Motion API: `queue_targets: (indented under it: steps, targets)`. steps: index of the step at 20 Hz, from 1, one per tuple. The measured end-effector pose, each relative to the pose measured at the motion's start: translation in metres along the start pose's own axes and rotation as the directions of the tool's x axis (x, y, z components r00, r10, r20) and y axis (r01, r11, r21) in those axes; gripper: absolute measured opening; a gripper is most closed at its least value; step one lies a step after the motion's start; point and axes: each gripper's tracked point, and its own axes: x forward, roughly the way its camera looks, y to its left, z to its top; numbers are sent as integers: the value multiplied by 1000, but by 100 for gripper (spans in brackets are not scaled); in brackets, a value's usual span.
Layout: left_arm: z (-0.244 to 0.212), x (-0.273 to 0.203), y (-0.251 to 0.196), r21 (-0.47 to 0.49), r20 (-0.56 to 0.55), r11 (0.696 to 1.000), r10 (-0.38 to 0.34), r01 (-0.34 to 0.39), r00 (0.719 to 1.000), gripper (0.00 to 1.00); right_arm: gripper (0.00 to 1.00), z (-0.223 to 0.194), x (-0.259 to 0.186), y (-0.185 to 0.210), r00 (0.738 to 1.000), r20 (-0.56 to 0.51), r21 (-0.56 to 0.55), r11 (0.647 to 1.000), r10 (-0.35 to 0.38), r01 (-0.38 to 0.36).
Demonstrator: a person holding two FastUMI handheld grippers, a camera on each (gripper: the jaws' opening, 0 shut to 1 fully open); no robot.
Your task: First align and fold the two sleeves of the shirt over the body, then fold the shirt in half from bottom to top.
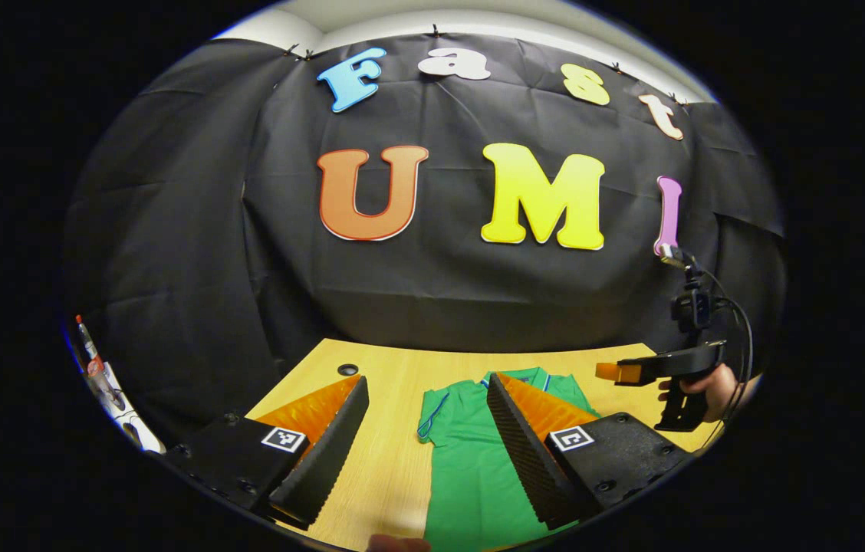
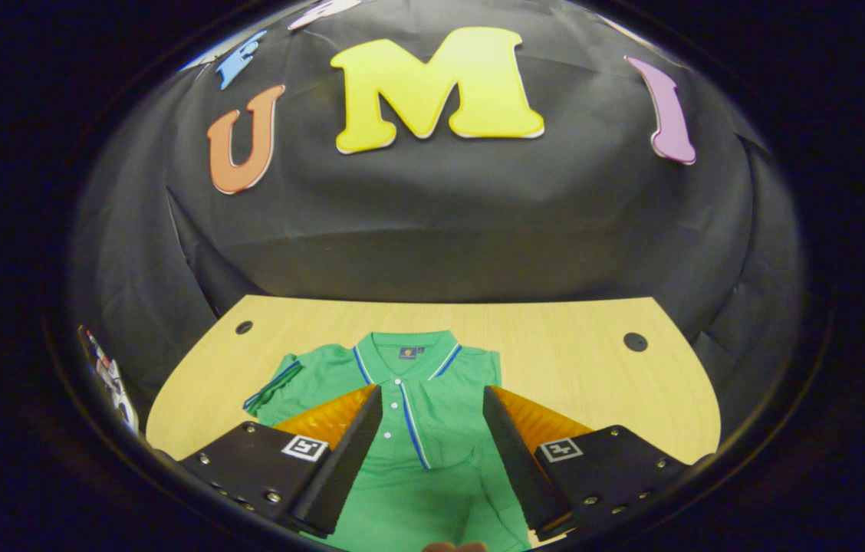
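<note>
Lying flat on the wooden counter [image 2: 570, 345], the green shirt [image 2: 417, 429] sat left of centre, collar toward the booth wall. One sleeve reached toward the counter's left edge; bare wood lay open to the right. The left claw [image 1: 429, 429] and right claw [image 2: 432, 437] both hovered above the shirt, spread wide, gripping nothing.

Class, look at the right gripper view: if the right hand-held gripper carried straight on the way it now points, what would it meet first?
Most likely the green shirt: the open right hand-held gripper frames its button placket and collar, lying flat on the wooden table. Depth is unclear; a flatter path might pass over it.
</note>
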Motion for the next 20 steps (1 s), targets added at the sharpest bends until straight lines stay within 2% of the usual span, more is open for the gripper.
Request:
queue_targets:
  steps: [2, 6, 11, 14, 20]
  targets:
    - [-1, 8, -8, 2, 4, 998, -68, 68, 998, 99, 84, 10, -35, 4, 999, 36, -14, 1000, 6, -6]
    - [-15, 33, -11, 29, -9, 989, -144, 144, 990, 99, 84, 28, -101, 8, 993, 115, -44, 999, 5, 0]
    - [-44, 85, -7, 51, -59, 979, -195, 198, 979, 100, 84, 35, -163, 3, 986, 167, -107, 993, -21, 39]
    - [-66, 124, -5, 35, -97, 976, -209, 214, 973, 100, 84, 32, -182, -5, 984, 173, -122, 990, -45, 67]
    - [-133, 202, -6, 25, -224, 973, -219, 230, 950, 100, 84, 6, -187, -30, 985, 126, -103, 986, -118, 131]
